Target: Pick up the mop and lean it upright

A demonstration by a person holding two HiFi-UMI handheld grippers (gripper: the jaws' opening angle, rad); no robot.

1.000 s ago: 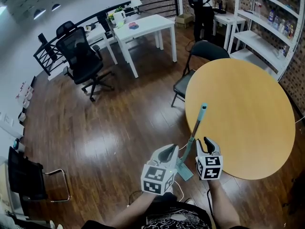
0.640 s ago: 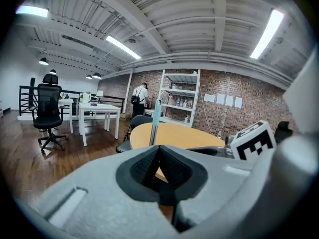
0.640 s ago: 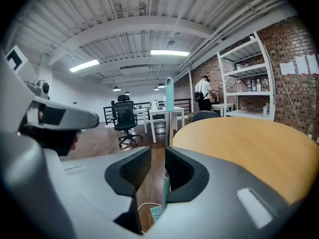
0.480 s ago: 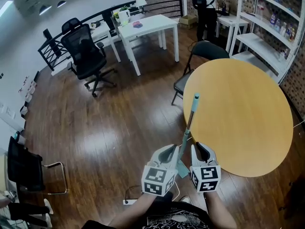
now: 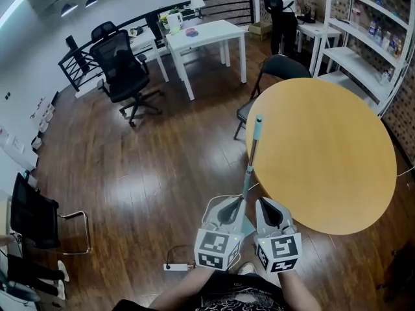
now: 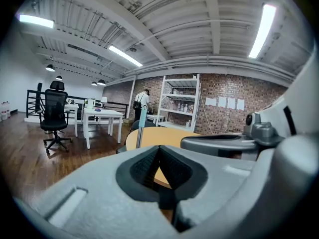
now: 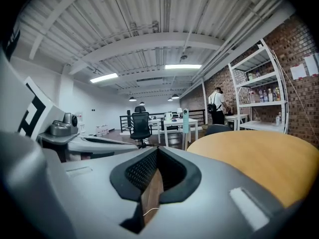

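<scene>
The mop (image 5: 251, 161) has a thin metal pole with a teal grip on top. It stands nearly upright on the wood floor, against the near-left rim of the round table (image 5: 324, 154). Its lower end disappears between my two grippers. My left gripper (image 5: 227, 207) sits just left of the pole, jaws shut with nothing in them. My right gripper (image 5: 267, 207) sits just right of it, jaws also shut and empty. Ahead of the shut left gripper (image 6: 158, 148) in its own view, the mop (image 6: 142, 126) stands apart. The mop (image 7: 185, 123) also shows beyond the right gripper (image 7: 157, 151).
A black chair (image 5: 275, 70) is tucked against the table's far side. An office chair (image 5: 123, 70) and a white table (image 5: 204, 34) stand further back, with shelves (image 5: 369, 31) on the right. A person (image 5: 283, 5) stands at the back. A power strip (image 5: 174, 266) lies on the floor.
The mop's pole has swung more upright and its top has shifted left along the table rim. My two grippers have drawn closer together beside it, and the right jaws have closed.
</scene>
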